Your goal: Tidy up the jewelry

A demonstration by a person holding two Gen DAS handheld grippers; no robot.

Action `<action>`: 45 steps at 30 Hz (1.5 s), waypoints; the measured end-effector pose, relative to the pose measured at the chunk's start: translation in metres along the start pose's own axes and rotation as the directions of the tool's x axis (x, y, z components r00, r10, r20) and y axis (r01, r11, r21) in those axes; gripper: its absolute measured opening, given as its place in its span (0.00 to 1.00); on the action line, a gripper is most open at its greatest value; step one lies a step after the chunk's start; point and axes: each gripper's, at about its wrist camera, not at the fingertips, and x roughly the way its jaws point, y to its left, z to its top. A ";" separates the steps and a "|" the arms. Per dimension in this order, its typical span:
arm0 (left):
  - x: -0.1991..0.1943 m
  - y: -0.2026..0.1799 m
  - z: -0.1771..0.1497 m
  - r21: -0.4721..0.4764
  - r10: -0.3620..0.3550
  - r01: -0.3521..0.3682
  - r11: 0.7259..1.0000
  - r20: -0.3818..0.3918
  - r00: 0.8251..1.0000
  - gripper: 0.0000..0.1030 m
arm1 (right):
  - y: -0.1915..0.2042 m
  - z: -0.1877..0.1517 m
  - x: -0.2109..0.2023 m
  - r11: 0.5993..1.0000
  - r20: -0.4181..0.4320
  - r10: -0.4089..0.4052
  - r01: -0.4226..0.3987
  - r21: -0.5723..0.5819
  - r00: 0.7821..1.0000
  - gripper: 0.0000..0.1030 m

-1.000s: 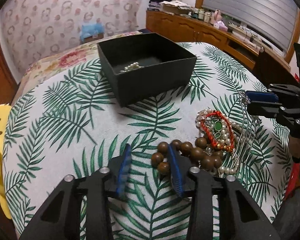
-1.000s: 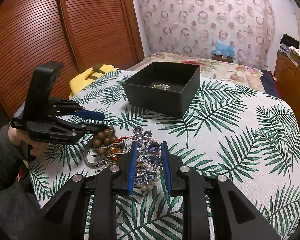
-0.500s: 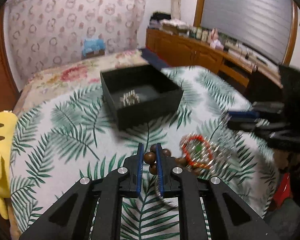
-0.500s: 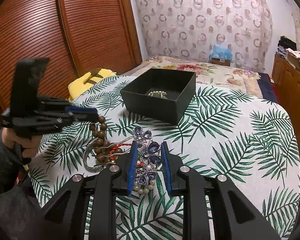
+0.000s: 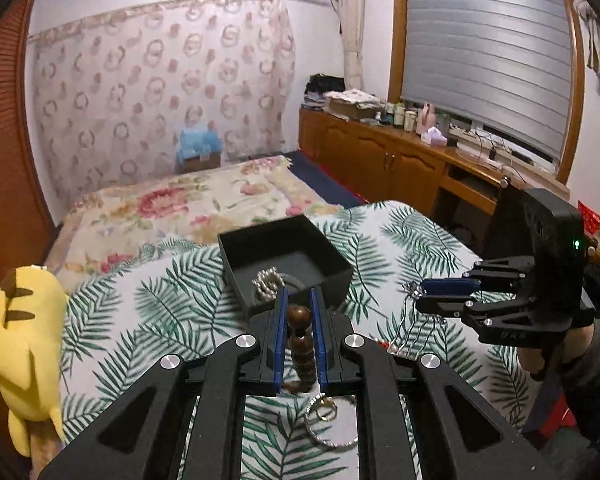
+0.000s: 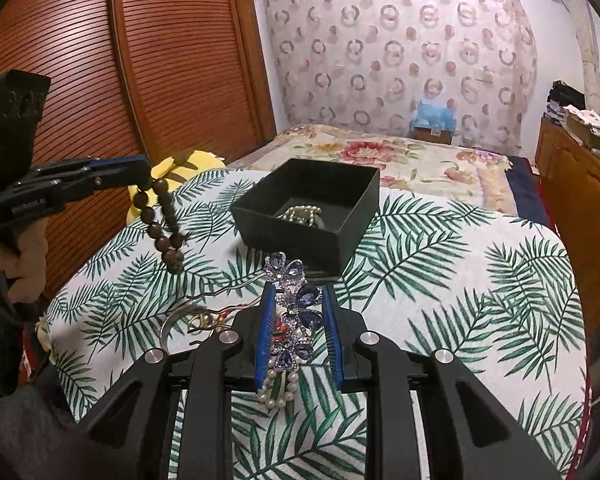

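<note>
My left gripper (image 5: 298, 308) is shut on a brown wooden bead bracelet (image 5: 301, 346). The bracelet hangs clear of the palm-leaf tablecloth (image 6: 440, 280) in the right wrist view, below the left gripper (image 6: 142, 168), as a loop of beads (image 6: 162, 220). My right gripper (image 6: 298, 300) is shut on a blue crystal hairpin (image 6: 300, 308), whose silver prongs (image 5: 410, 324) dangle beneath the right gripper (image 5: 418, 298). Ahead stands an open black box (image 5: 240, 276) (image 6: 300, 240) with a pearl strand (image 5: 266, 280) inside.
A pearl string (image 6: 278, 394), a silver bangle (image 5: 332, 434) and a gold ring (image 5: 326, 414) lie on the cloth near me. A yellow plush toy (image 5: 24, 340) sits at the table's left edge. Beyond are a flowered bed (image 5: 180, 200) and wooden cabinets (image 5: 380, 152).
My left gripper closed on the wooden bead bracelet and rose, lifting it off the pile. The right gripper kept still with the hairpin.
</note>
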 end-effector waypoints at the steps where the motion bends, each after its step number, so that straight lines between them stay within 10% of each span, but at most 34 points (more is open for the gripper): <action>1: 0.001 0.001 0.002 -0.001 0.002 -0.002 1.000 0.004 1.000 0.10 | -0.001 0.003 0.000 1.000 0.002 -0.003 0.003 -0.003 1.000 0.25; 25: 0.033 0.034 0.068 -0.033 0.023 -0.021 0.999 0.057 0.998 0.10 | -0.028 0.101 0.080 0.997 0.006 -0.046 0.046 -0.066 0.999 0.25; 45: 0.071 0.072 0.061 -0.099 0.026 -0.027 0.995 -0.008 1.000 0.00 | -0.021 0.095 0.133 0.986 -0.094 -0.051 0.035 -0.165 0.994 0.25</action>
